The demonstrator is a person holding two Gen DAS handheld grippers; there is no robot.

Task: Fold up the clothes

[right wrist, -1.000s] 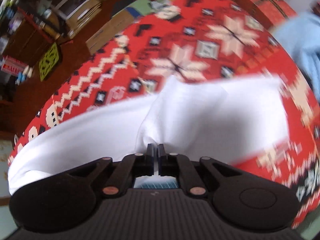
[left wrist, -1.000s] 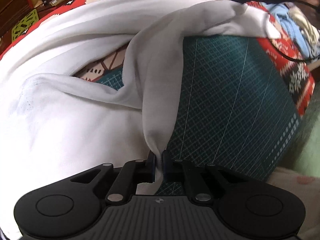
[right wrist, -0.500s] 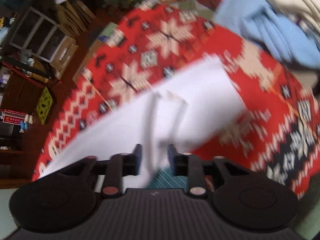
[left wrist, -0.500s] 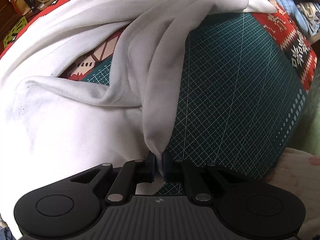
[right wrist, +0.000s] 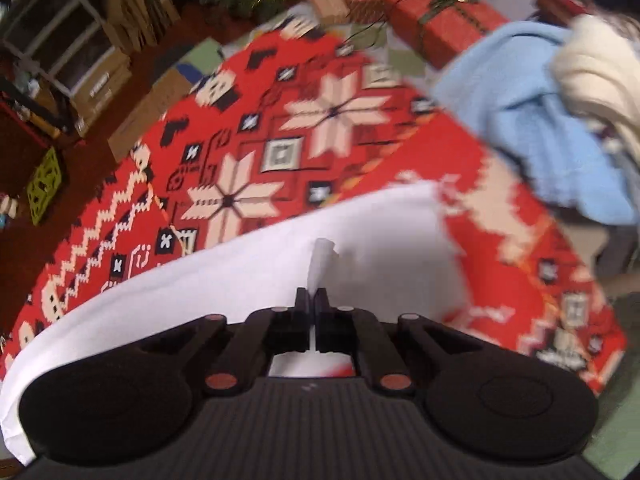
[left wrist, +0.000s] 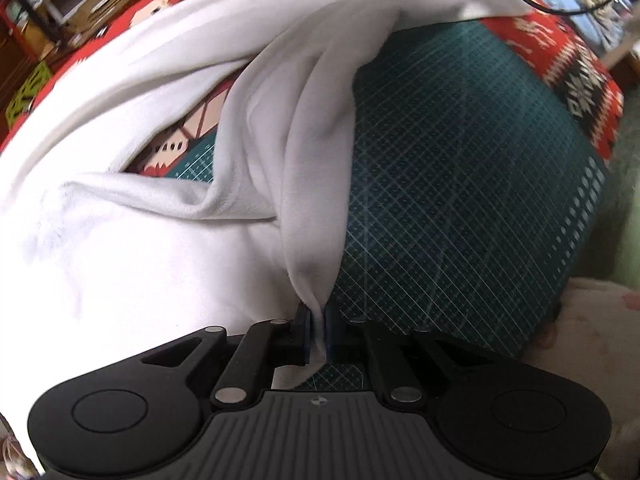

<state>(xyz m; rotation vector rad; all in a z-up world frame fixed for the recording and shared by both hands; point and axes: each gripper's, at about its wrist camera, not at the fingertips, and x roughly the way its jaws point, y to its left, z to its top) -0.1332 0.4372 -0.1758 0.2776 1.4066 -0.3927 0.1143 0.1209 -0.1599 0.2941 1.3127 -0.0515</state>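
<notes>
A white garment [left wrist: 140,264] lies rumpled over a green cutting mat [left wrist: 460,180] and a red patterned tablecloth [left wrist: 576,76]. My left gripper [left wrist: 316,316] is shut on a pinched fold of it, and the fold rises as a taut ridge toward the far edge. In the right wrist view the same white garment [right wrist: 240,280] spreads across the red cloth [right wrist: 280,140]. My right gripper [right wrist: 312,296] is shut on its edge, with a small tuft of fabric sticking up past the fingertips.
A light blue garment [right wrist: 536,120] and a cream one [right wrist: 600,64] are piled at the table's right end. Cardboard boxes [right wrist: 100,84], shelving and a yellow-green crate [right wrist: 44,180] stand on the floor beyond the left edge. A black cable [left wrist: 552,4] runs along the far right.
My right gripper let go of the white garment half a second ago, then shut again on its edge. The left gripper kept its hold on the fold and shifted only slightly.
</notes>
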